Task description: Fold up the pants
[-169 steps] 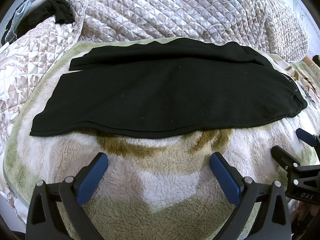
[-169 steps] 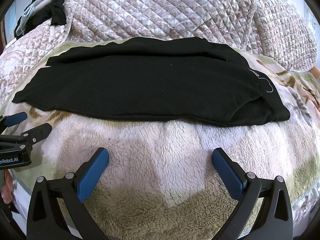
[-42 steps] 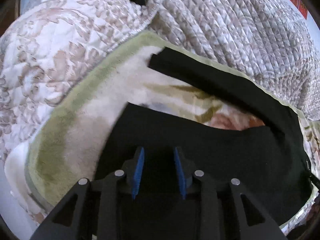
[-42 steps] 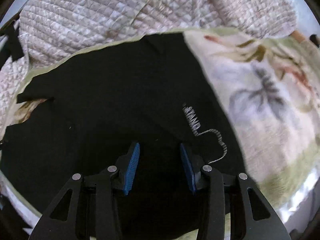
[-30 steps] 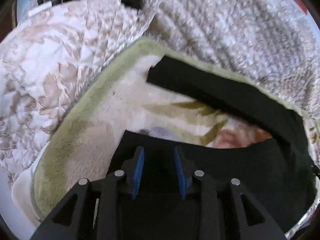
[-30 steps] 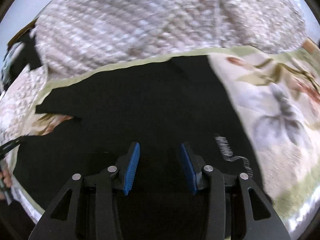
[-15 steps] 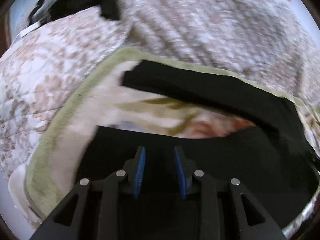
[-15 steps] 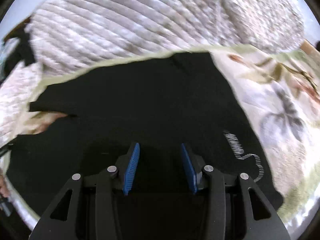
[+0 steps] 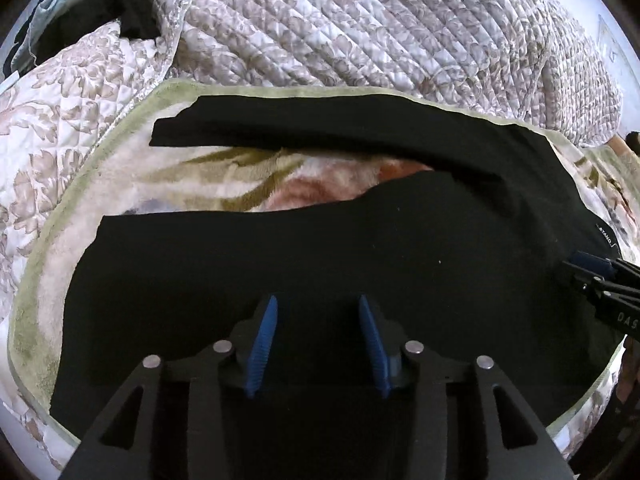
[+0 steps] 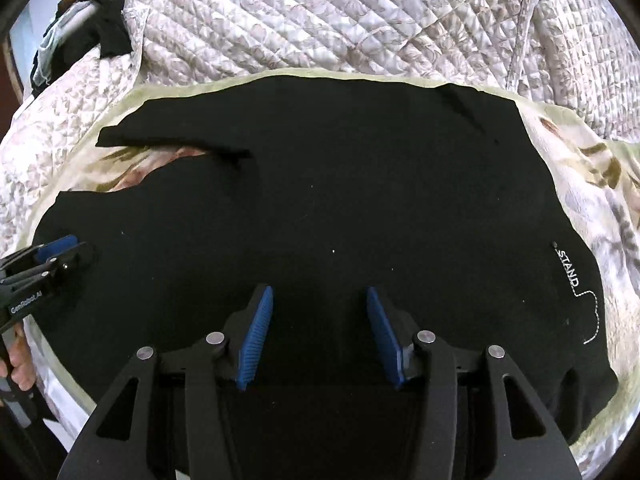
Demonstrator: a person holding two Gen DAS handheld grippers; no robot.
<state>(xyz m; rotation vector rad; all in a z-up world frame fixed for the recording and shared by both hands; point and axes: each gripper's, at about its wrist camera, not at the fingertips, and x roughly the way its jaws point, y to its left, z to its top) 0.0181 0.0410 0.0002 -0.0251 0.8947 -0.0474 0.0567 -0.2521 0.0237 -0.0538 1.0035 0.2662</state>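
Note:
The black pants (image 9: pixel 320 248) lie on a fleece blanket (image 9: pixel 132 184) on the bed, with the two legs spread apart at the left and joined at the right. White "STAND" stitching (image 10: pixel 570 268) marks the waist end at the right. My left gripper (image 9: pixel 318 340) is shut on the near pant leg, its blue pads (image 9: pixel 262 344) a little apart with cloth between. It also shows in the right wrist view (image 10: pixel 56 252). My right gripper (image 10: pixel 320 332) is shut on the near edge by the waist and also shows in the left wrist view (image 9: pixel 592 264).
A quilted floral bedspread (image 9: pixel 360 24) is heaped behind the blanket and to the left. Dark clothes (image 9: pixel 128 4) lie at the far left corner. The blanket's green border (image 9: pixel 36 280) runs along the left edge. A hand (image 10: pixel 16 360) holds the left gripper's handle.
Both grippers closed on the near edge of the pants and pulled it toward me. The near leg has come away from the far leg, and blanket now shows between them.

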